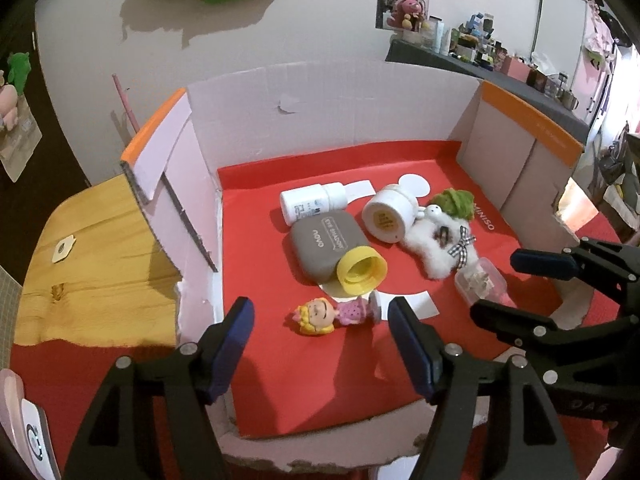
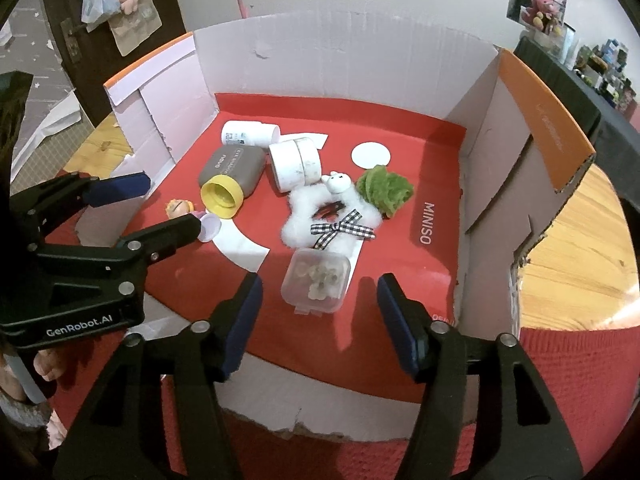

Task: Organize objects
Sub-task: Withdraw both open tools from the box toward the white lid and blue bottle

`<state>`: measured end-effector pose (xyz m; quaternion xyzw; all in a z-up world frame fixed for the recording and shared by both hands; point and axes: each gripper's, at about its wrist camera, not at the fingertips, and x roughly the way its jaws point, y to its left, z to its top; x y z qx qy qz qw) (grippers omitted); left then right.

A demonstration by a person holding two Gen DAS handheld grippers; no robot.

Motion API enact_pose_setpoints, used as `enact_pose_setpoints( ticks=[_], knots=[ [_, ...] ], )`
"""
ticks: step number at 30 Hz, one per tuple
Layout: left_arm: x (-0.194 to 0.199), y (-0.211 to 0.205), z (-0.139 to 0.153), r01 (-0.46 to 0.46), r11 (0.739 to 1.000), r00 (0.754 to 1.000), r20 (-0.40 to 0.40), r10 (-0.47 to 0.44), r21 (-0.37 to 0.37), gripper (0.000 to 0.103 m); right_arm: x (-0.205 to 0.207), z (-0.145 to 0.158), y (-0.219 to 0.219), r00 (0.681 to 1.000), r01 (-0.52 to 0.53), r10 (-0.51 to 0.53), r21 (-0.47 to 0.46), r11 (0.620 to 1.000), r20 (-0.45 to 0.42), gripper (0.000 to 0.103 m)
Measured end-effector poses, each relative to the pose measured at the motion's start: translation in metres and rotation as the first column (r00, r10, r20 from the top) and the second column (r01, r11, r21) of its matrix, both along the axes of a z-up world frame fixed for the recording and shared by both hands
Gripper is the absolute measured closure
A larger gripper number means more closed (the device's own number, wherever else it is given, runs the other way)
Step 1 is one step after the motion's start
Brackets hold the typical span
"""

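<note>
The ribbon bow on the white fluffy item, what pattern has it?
Black-and-white check; the ribbon bow shows best in the right wrist view.

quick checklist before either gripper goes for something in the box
1. Left gripper open and empty: ok.
2. Right gripper open and empty: ok.
3. Small blonde doll figurine in a pink dress lying free in front of the left gripper: ok.
4. Clear lidded plastic box of small trinkets ahead of the right gripper, nothing on top: ok.
5. Yellow plastic cap clear of the grey eyeshadow case: not ok, it leans on it.
6. Clear box's lid latched: cannot tell.
</note>
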<state>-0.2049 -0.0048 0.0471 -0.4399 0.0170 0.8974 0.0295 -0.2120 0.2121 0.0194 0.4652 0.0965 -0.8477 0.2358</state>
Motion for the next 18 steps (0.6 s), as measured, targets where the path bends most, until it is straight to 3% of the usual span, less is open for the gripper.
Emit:
enact_pose_setpoints(
  ticks=[18],
  knots=[
    [0.033, -0.006, 0.026, -0.026, 1.000, 0.996, -0.085, 0.026, 0.000, 0.013, 0.032, 0.027, 0.002, 0.997, 0.002, -0.003, -0.010, 1.000, -0.079, 0.025]
  ],
)
